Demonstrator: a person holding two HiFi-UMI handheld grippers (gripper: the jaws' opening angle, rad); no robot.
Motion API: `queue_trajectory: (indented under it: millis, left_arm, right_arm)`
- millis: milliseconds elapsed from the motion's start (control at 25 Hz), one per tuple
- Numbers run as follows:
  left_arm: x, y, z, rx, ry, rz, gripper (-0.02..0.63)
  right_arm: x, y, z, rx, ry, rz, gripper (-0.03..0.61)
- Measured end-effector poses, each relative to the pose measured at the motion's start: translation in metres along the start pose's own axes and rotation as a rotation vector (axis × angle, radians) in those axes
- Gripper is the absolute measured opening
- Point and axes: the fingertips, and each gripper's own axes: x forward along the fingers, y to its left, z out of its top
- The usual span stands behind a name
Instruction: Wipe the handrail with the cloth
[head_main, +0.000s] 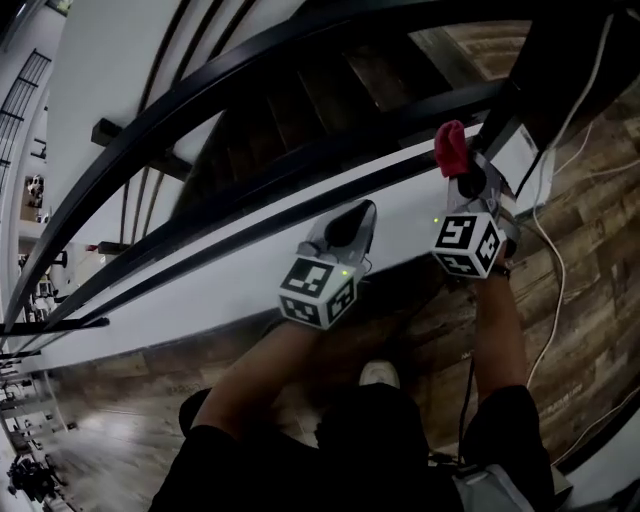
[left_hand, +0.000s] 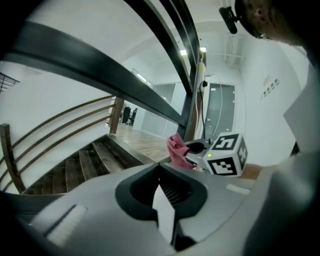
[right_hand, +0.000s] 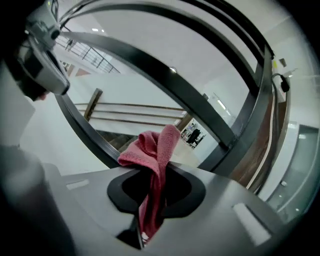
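Note:
Black handrails (head_main: 330, 150) run diagonally from lower left to upper right in the head view. My right gripper (head_main: 455, 165) is shut on a red cloth (head_main: 451, 146), which bunches up above its jaws, close under a rail near the dark end post. The right gripper view shows the cloth (right_hand: 152, 150) pinched in the jaws, with a rail (right_hand: 165, 87) just beyond it. My left gripper (head_main: 348, 222) hangs lower and to the left, shut and holding nothing, pointing up at the rails. The left gripper view shows the red cloth (left_hand: 175, 147) and a rail (left_hand: 100, 65).
Behind the rails, wooden stairs (head_main: 330, 90) descend. A white stringer panel (head_main: 200, 290) runs under the rails. A white cable (head_main: 555, 270) trails over the wood floor (head_main: 590, 300) at right, below a white wall box (head_main: 520, 160). The person's shoe (head_main: 380, 375) is below the grippers.

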Motion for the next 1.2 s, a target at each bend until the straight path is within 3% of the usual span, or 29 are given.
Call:
queue_trajectory:
  millis: [200, 400, 600, 800, 960, 1080, 1200]
  left_arm:
    - [-0.072, 0.037, -0.006, 0.063, 0.001, 0.07, 0.0]
    - [-0.169, 0.069, 0.001, 0.064, 0.005, 0.105, 0.0]
    - [-0.255, 0.115, 0.042, 0.021, -0.096, 0.203, 0.0]
    - [-0.347, 0.108, 0.092, 0.023, -0.076, 0.216, 0.0]
    - [-0.404, 0.113, 0.151, 0.016, -0.117, 0.296, 0.0]
    - [-0.444, 0.125, 0.2, -0.055, -0.14, 0.385, 0.0]
    - [-0.468, 0.117, 0.259, -0.055, -0.155, 0.411, 0.0]
  right_arm:
    - [-0.056, 0.072, 0.066, 0.051, -0.199, 0.152, 0.047]
    - [-0.11, 0.145, 0.157, 0.072, -0.411, 0.352, 0.046]
    - [-0.153, 0.18, 0.26, -0.001, -0.534, 0.488, 0.046]
    - [-0.235, 0.196, 0.348, 0.02, -0.513, 0.627, 0.046]
    - [-0.28, 0.199, 0.427, 0.025, -0.506, 0.728, 0.046]
    - [-0.302, 0.184, 0.479, 0.012, -0.509, 0.727, 0.046]
    - [-0.319, 0.15, 0.524, 0.004, -0.528, 0.723, 0.046]
